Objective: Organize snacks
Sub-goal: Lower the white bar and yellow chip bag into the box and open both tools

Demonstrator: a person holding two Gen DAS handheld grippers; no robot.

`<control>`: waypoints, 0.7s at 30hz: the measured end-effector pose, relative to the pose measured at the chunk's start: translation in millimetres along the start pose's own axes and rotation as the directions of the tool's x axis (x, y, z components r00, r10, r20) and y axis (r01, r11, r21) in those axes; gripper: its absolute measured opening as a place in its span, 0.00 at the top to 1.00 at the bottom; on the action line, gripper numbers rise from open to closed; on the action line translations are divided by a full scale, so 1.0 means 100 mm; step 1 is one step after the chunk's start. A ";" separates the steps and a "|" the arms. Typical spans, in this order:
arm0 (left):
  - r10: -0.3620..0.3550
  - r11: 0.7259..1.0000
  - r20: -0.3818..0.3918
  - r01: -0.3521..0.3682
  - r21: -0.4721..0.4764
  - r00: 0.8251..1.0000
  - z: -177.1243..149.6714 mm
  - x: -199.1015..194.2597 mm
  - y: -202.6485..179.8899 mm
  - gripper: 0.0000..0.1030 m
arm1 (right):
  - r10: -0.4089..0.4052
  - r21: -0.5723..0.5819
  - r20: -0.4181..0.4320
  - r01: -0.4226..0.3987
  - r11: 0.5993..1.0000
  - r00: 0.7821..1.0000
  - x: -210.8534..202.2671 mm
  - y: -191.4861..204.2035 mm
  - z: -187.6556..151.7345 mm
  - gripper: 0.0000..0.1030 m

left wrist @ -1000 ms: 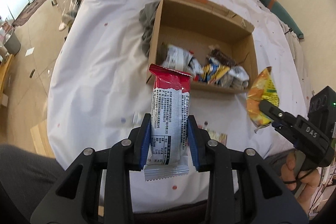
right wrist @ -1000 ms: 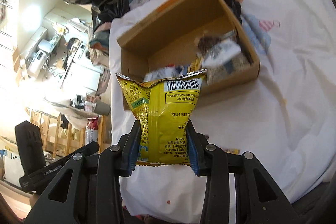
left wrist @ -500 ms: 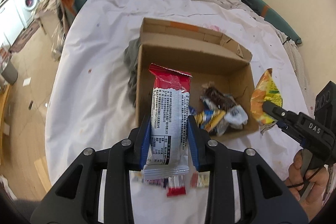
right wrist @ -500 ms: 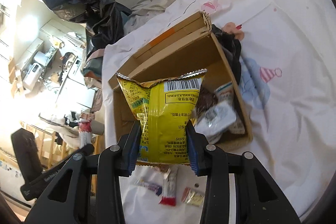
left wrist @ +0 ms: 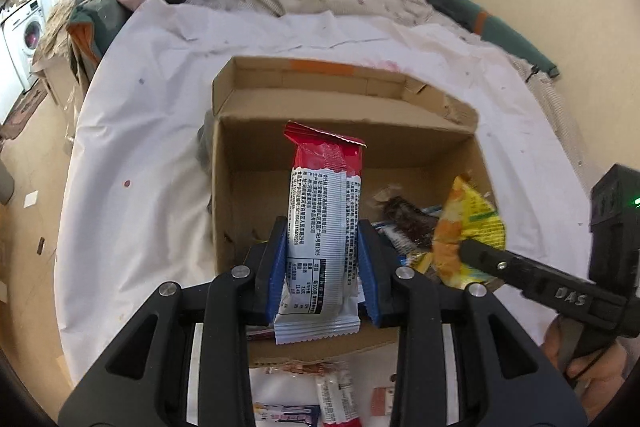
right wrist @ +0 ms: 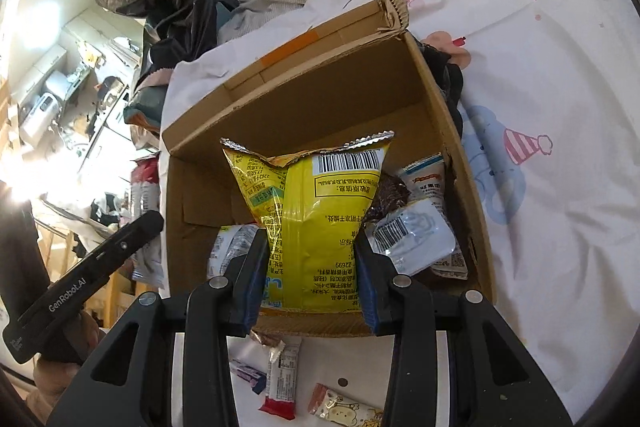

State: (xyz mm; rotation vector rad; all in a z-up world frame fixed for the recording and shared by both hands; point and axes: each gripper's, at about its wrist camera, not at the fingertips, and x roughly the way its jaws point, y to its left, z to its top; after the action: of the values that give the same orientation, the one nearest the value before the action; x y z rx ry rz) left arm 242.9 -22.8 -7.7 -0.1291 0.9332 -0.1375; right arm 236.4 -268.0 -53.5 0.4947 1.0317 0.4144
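left gripper (left wrist: 322, 267) clamped on red-white bar (left wrist: 324, 223), right gripper (right wrist: 312, 275) clamped on yellow bag (right wrist: 320, 219), both over open box (right wrist: 316, 83); loose snacks (right wrist: 282, 379) near.

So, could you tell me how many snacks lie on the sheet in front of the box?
3 in the right wrist view: a purple bar, a red-ended bar and a beige cartoon pack. Others may be hidden behind the gripper.
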 end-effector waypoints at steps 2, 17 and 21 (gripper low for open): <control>-0.006 1.000 -0.019 0.005 -0.017 1.000 0.00 0.05 0.02 0.72 | 0.019 0.011 0.001 -0.019 1.000 1.000 0.01 0.01 0.01 0.59; 0.013 1.000 -0.008 -0.014 -0.014 1.000 -0.07 0.14 0.00 0.72 | -0.043 0.003 0.040 0.043 0.999 0.998 -0.01 0.01 0.01 0.57; 0.013 1.000 0.001 -0.013 -0.014 1.000 -0.07 0.12 -0.01 0.72 | -0.040 0.010 0.039 0.040 0.999 0.998 -0.01 -0.01 0.01 0.57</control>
State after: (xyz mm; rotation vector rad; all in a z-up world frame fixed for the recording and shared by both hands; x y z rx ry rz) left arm 244.0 -26.4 -21.2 -0.1356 0.9338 -0.1192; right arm 237.1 -269.4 -52.5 0.4877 1.0044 0.3635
